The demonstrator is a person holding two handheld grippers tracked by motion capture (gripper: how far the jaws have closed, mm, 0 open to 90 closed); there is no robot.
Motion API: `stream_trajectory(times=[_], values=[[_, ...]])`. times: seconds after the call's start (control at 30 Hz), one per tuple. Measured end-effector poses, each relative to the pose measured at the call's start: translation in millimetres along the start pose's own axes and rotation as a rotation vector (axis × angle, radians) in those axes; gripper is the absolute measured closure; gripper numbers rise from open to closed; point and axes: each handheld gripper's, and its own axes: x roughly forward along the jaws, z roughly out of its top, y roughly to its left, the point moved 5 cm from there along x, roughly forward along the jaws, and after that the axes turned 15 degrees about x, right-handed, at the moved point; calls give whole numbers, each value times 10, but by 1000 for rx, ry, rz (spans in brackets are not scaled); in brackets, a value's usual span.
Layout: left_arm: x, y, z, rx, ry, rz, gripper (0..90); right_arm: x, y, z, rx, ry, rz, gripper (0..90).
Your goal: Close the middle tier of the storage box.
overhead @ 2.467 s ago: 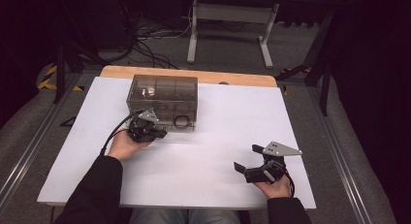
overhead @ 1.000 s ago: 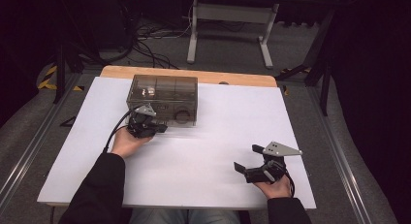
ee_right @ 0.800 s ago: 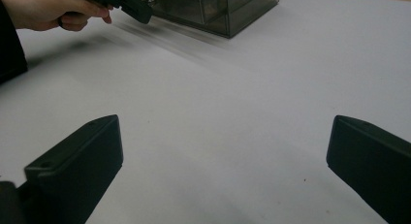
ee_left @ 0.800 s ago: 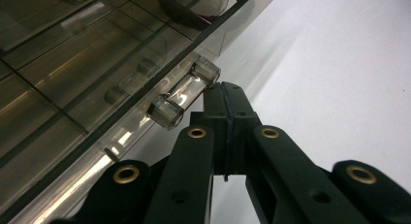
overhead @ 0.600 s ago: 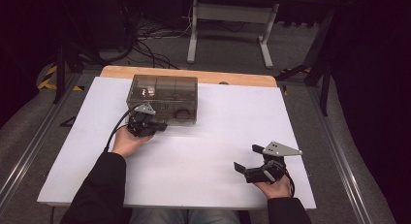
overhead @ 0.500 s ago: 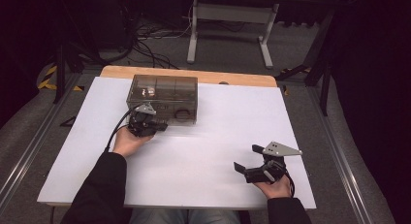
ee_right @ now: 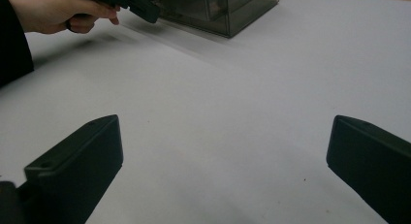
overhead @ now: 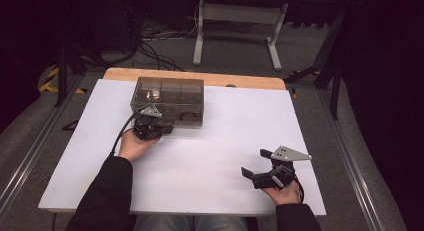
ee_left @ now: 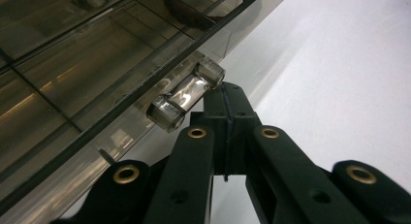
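Currently my left gripper (ee_left: 225, 95), jaws pressed together, sits at the clear latch (ee_left: 186, 95) on the smoked compartment box (overhead: 167, 93) upper left of centre, lid not yet raised, while my right gripper (overhead: 256, 169) rests spread at lower right.

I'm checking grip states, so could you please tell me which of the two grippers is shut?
The left gripper, at the clear box's latch, has its jaws pressed together. The right gripper's jaws stand wide apart over bare table.
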Motion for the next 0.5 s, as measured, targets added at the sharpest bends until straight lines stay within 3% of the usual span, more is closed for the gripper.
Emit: stream_trajectory(times=[0.5], values=[[18,36,-4,-20,-12,29,896,1,2,-2,0,2,0,2]])
